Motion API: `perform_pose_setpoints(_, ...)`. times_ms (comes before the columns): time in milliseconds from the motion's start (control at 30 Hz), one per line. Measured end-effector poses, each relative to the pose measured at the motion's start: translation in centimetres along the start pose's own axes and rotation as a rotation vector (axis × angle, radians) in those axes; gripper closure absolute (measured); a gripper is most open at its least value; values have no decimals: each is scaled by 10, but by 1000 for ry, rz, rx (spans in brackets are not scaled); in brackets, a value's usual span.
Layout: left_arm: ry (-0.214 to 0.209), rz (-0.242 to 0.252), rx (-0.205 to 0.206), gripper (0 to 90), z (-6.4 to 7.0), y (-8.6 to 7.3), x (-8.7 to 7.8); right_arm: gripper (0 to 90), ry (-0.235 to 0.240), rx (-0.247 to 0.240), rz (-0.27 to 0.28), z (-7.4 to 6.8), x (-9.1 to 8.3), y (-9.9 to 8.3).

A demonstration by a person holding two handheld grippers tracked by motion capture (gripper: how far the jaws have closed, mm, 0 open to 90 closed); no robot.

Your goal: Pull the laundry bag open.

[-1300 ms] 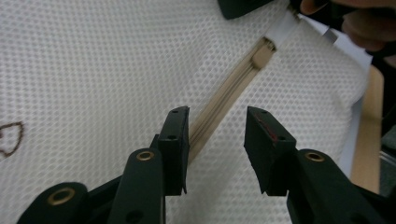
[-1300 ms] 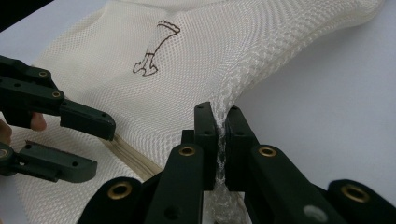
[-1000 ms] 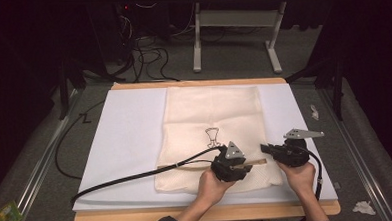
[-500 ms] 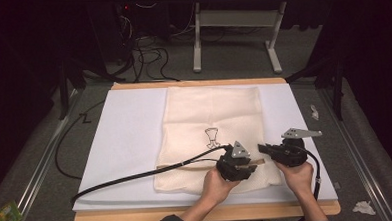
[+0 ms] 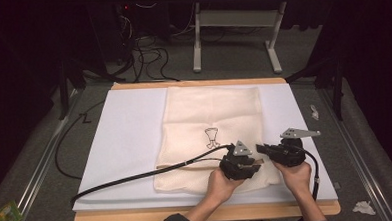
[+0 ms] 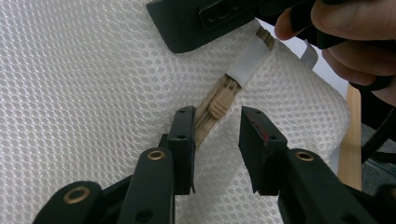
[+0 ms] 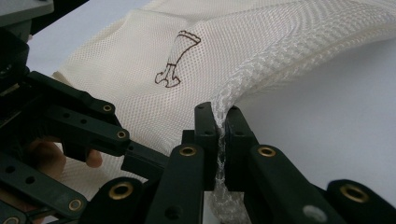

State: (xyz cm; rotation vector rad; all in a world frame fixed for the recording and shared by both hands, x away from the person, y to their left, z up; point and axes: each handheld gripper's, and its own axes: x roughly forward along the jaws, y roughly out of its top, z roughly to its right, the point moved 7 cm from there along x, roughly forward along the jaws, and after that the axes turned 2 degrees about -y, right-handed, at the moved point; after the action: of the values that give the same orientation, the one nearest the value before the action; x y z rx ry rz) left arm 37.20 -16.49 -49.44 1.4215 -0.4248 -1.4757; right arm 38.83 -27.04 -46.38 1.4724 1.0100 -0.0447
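One white foam board [image 5: 130, 143] covers the table, and a cream mesh bag [image 5: 211, 115] lies flat on it. Near the bag's front right corner, the right gripper [image 7: 219, 126] pinches a fold of mesh, while the left gripper [image 6: 215, 128] hovers spread around the tan zipper pull [image 6: 220, 100].

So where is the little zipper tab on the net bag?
In the left gripper view, the tan zipper pull sits on the mesh bag, just beyond the open left gripper, near the white tape end.
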Motion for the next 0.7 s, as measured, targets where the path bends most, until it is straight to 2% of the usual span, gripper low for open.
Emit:
perform_pose_setpoints(167, -10, 5, 20, 689, 6, 4, 5, 879, 2, 1, -3, -1, 1, 1)
perform_pose_setpoints(300, -24, 11, 8, 707, 7, 4, 7, 879, -1, 0, -1, 0, 0, 1)
perform_pose_setpoints(400, -32, 17, 24, 732, 9, 4, 5, 879, -3, 3, -4, 2, 0, -1)
perform_pose_setpoints(500, -72, 21, 15, 756, 12, 4, 4, 879, -4, 0, -3, 3, 0, -1)
perform_pose_setpoints(700, -59, 11, 9, 760, 9, 1, 7, 878, -5, 2, -3, 2, 0, -2)
